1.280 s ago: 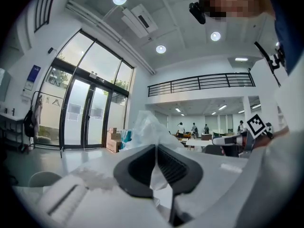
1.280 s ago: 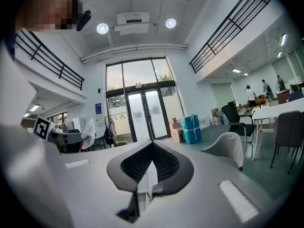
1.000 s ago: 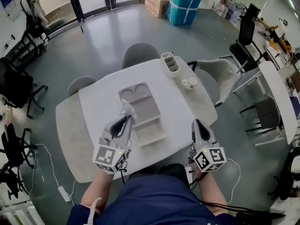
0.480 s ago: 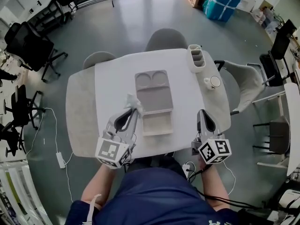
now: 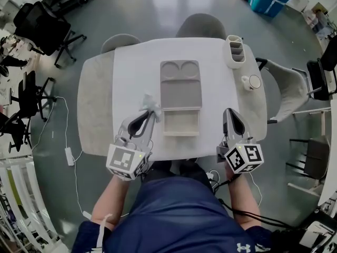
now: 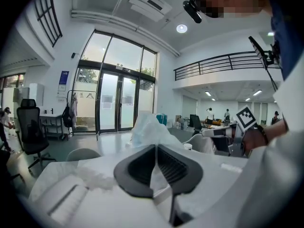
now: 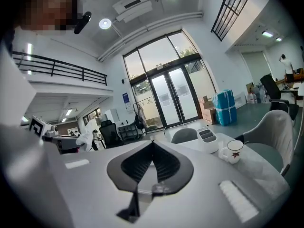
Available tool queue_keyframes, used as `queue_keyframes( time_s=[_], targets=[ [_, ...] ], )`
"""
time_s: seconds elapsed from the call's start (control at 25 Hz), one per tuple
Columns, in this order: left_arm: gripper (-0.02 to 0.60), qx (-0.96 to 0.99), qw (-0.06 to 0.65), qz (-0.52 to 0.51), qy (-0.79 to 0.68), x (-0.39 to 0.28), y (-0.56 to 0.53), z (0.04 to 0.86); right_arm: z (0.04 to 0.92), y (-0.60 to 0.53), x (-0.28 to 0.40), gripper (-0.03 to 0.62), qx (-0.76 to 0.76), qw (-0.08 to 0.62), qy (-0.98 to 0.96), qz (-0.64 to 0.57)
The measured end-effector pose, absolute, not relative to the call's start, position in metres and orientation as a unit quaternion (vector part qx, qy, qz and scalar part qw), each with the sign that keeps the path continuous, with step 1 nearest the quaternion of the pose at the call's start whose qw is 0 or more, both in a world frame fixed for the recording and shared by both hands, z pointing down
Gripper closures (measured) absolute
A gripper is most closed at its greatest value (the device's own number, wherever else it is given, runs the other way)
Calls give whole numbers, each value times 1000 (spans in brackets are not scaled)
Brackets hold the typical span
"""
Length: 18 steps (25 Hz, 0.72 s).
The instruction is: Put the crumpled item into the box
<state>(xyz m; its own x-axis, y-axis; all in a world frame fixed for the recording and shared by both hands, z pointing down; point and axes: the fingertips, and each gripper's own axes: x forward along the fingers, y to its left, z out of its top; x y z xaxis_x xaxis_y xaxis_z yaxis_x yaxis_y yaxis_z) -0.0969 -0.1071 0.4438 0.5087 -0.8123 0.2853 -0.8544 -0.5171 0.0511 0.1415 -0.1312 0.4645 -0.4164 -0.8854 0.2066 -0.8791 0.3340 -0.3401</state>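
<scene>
The crumpled white item (image 5: 149, 103) is pinched in the tips of my left gripper (image 5: 148, 113), which is shut on it just left of the box. In the left gripper view the crumpled item (image 6: 149, 127) bulges above the closed left gripper (image 6: 154, 147). The grey box (image 5: 180, 83) lies open in the middle of the white table (image 5: 131, 67), its pale rectangular compartment (image 5: 180, 123) nearest me. My right gripper (image 5: 230, 113) hovers to the right of the box, shut with nothing in it. The right gripper (image 7: 152, 144) shows its jaws closed together.
A divided holder (image 5: 235, 51) and a mug (image 5: 254, 81) stand at the table's far right; the mug (image 7: 232, 151) also shows in the right gripper view. Grey chairs (image 5: 204, 25) sit behind the table and one (image 5: 288, 91) to its right. Office chairs (image 5: 45, 25) stand at the left.
The head view has swung, so the table now sits higher and squarer in the picture. Both grippers keep about the same places beside the box, the left still holding the crumpled item.
</scene>
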Motion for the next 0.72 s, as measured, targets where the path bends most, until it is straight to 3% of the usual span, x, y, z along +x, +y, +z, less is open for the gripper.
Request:
queue_keyframes(
  time_s=[0.24,0.72],
  targets=[
    [566,867,128,120,-467,-88,-108,470,471,-124,139,592,-540,-2,815,-212],
    [565,887,107,212,-397,-60,-110,528,476,-117,139,592,-546,-15,809,-217]
  ],
)
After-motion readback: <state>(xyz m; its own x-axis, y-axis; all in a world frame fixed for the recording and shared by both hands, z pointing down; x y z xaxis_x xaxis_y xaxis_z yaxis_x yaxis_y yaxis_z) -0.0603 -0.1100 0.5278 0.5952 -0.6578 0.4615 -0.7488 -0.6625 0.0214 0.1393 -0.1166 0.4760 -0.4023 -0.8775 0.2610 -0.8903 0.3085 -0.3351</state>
